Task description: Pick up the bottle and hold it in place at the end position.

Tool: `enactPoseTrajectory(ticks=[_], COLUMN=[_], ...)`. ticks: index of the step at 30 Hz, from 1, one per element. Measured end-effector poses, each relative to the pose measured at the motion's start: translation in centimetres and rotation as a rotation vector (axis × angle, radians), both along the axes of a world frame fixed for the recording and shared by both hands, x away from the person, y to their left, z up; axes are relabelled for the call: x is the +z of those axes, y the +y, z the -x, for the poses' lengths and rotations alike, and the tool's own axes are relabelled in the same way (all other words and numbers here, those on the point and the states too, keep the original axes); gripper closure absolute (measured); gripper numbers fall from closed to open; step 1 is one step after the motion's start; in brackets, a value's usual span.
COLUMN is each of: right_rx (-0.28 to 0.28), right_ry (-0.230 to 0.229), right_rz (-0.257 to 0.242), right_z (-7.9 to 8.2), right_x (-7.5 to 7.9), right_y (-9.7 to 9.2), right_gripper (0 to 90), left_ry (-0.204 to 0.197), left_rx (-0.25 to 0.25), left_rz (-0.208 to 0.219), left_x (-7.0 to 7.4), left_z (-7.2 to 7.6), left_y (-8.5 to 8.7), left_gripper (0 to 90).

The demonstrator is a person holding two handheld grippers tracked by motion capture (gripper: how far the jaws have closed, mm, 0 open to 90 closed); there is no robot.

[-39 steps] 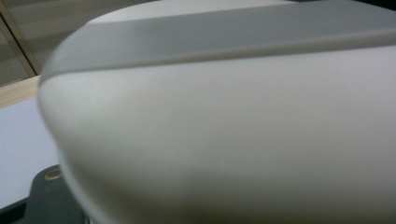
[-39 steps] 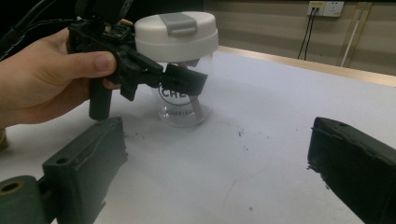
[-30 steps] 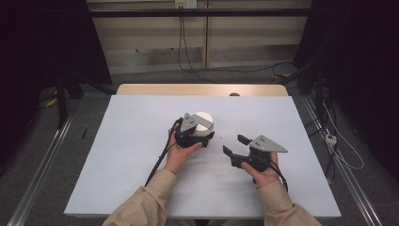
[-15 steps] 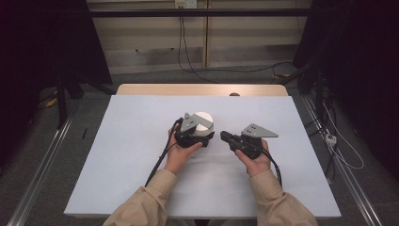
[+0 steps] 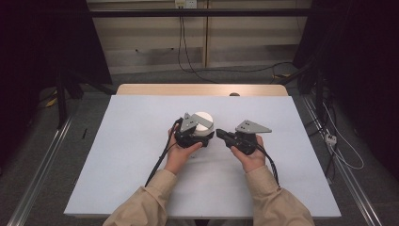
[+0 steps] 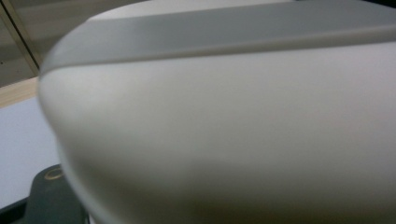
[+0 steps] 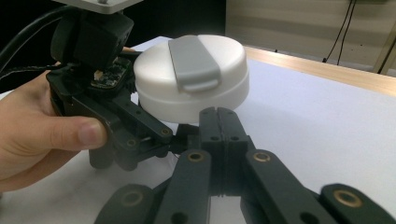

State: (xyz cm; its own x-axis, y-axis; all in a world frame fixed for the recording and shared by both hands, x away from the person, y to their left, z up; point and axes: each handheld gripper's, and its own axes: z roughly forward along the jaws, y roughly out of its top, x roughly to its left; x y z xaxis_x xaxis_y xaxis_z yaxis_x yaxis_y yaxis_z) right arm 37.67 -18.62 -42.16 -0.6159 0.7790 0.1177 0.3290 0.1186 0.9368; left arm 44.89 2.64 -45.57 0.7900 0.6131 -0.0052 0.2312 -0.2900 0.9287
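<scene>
The white round container (image 7: 191,77) with a grey lid tab (image 7: 194,63) sits mid-desk (image 5: 117,155), apparently pinched at its base by the closed left claw (image 5: 200,136). The right claw (image 7: 217,116), jaws just closed on nothing, points at its lower side from the right, just short of it.

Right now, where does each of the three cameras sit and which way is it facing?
High view: above the person's side, facing forward and down on the table; both forearms, left gripper, right gripper.
Left gripper view: on the left gripper, pressed close against the white container.
Right gripper view: on the right gripper, jaws shut, facing the container, the left gripper and the left hand.
All three share the container.
</scene>
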Motion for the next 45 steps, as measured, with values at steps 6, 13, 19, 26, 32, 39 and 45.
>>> enactPoseTrajectory(ticks=[6, 13, 19, 26, 32, 39, 45], right_rx=[0.005, 0.013, 0.020, 0.033, 0.038, 0.044, 0.051], right_ry=[0.005, 0.006, 0.008, 0.002, 0.001, 0.001, -0.006], right_rz=[0.010, 0.023, 0.030, 0.044, 0.043, 0.036, 0.042], right_z=[-0.3, -0.5, -0.6, -0.7, -0.7, -0.7, -0.7], right_x=[0.0, 0.0, 0.0, 0.2, 0.2, 0.3, 0.4], right_y=[0.3, 0.5, 0.6, 0.8, 1.0, 1.0, 1.1], right_gripper=[90.0, 90.0, 90.0, 90.0, 90.0, 90.0, 90.0], left_ry=[-0.005, -0.008, -0.008, -0.009, -0.008, -0.008, -0.002], left_rx=[0.003, 0.001, 0.004, 0.004, 0.005, 0.005, 0.009], left_rz=[-0.003, -0.008, -0.010, -0.009, -0.009, -0.008, -0.003], left_x=[0.0, 0.0, 0.0, 0.0, 0.0, 0.0, 0.0], left_z=[0.1, 0.1, 0.1, 0.1, 0.1, 0.1, 0.1], left_y=[0.0, 0.0, 0.0, -0.1, -0.1, -0.1, -0.1], left_gripper=[18.4, 18.4, 18.4, 18.5, 18.5, 18.5, 18.5])
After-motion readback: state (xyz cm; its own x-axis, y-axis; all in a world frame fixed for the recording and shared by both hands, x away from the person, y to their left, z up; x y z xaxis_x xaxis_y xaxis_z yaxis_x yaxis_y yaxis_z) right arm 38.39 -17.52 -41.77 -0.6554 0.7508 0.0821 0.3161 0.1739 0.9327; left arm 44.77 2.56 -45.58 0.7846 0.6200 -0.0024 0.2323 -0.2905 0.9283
